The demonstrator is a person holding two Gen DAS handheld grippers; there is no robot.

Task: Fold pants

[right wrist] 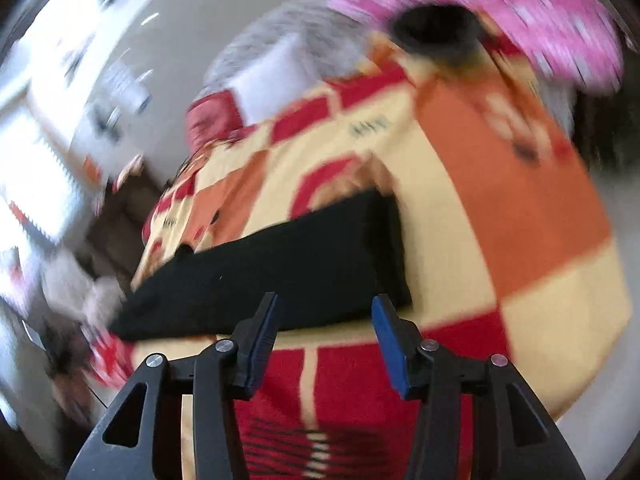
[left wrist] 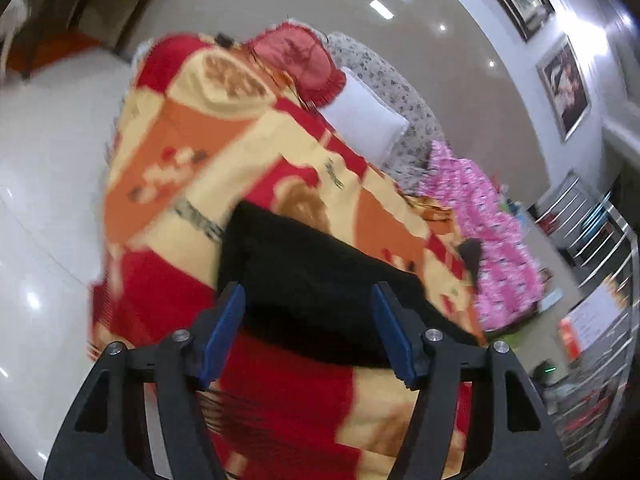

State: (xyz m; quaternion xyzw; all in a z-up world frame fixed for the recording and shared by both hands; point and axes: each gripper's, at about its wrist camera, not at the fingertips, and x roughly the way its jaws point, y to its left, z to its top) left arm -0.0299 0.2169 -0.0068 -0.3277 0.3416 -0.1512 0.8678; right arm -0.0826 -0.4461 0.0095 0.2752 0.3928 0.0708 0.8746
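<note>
The black pants (left wrist: 320, 276) lie folded into a long strip on the patterned blanket (left wrist: 168, 152) covering the bed. Soft and limp, they'll sag; pinch the doubled end edges. Left claw (left wrist: 310, 332) and right claw (right wrist: 324, 340) hover apart, empty

Left gripper (left wrist: 310, 334), matte black angular linkage arms with triangular cut-outs at 7 and 5 o'clock, round silver screws at the pivots, blue ribbed pads (left wrist: 224, 334) lining both fingers, right gripper (right wrist: 326, 338) identical, same black arms, silver screws, blue pads (right wrist: 390, 346)
</note>
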